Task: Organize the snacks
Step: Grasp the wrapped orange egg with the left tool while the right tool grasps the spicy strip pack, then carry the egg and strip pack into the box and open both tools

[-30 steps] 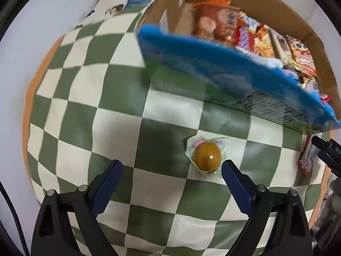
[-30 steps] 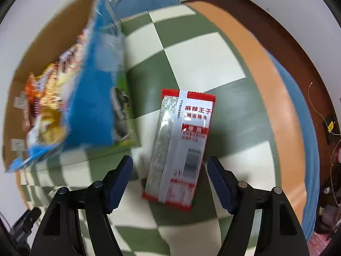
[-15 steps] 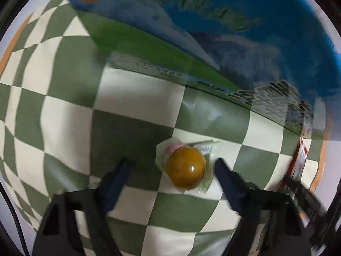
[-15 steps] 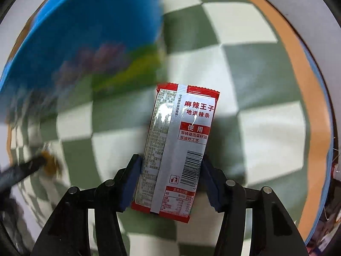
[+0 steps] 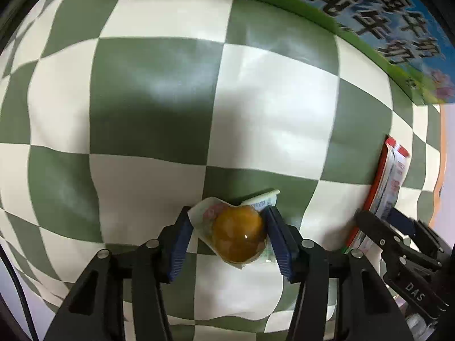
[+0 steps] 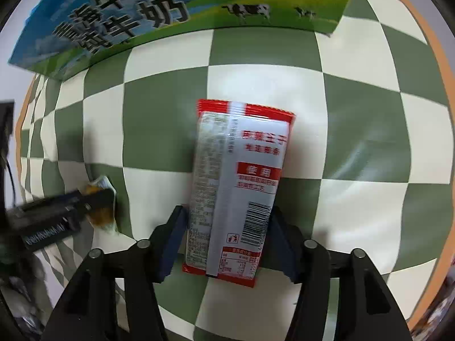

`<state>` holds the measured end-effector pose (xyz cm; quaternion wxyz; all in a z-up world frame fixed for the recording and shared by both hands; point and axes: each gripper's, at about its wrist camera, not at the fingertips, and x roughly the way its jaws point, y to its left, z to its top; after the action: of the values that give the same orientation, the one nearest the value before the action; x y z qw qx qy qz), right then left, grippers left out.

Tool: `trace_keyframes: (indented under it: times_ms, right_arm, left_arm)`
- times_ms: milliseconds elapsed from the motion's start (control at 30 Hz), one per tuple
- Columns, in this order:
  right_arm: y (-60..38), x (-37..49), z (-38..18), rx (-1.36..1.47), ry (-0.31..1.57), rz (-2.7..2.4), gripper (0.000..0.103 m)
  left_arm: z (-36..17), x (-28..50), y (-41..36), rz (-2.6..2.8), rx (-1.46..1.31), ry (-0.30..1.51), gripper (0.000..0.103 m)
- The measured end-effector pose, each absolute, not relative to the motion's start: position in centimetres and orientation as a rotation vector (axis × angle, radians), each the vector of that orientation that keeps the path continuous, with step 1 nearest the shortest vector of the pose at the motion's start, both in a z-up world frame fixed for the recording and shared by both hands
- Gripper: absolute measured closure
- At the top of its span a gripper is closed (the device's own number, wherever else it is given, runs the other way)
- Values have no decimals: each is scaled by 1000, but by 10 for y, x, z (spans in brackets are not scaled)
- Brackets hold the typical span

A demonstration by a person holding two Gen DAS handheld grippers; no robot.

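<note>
Pickup step, both hands. Wrapped amber jelly snack [image 5: 238, 237] sits low centre of the left view on the checkered cloth [image 5: 142, 99]; left gripper [image 5: 227, 238] has just been closing and its jaws now pinch the wrapper's sides. Red-and-white packet [image 6: 237, 187] lies centre-low in the right view; right gripper [image 6: 227, 241] has eased open a little, pads hugging the packet edges, grip unclear. Next, probably: lift both and carry to the blue-green carton [image 6: 176, 8] at upper frame.
</note>
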<state>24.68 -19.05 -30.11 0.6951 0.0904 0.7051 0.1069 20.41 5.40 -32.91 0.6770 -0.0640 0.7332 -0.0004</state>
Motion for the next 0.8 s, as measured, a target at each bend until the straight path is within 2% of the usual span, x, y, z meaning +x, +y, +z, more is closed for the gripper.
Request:
trace_keyframes:
  times_ms: [133, 267, 467, 800]
  right_arm:
    - [-189, 250, -306, 237, 1580, 218, 35]
    - [-200, 255, -314, 247, 1583, 202, 35]
    - [-206, 246, -313, 177, 1545, 198, 50]
    - [-223, 224, -263, 253, 1467, 278, 53]
  left_arm:
    - [-333, 202, 50, -3, -125, 1653, 53]
    - [-333, 200, 45, -1, -90, 1640, 54]
    - [-326, 192, 39, -20, -93, 1629, 55]
    - [-274, 194, 56, -98, -173, 1562, 55]
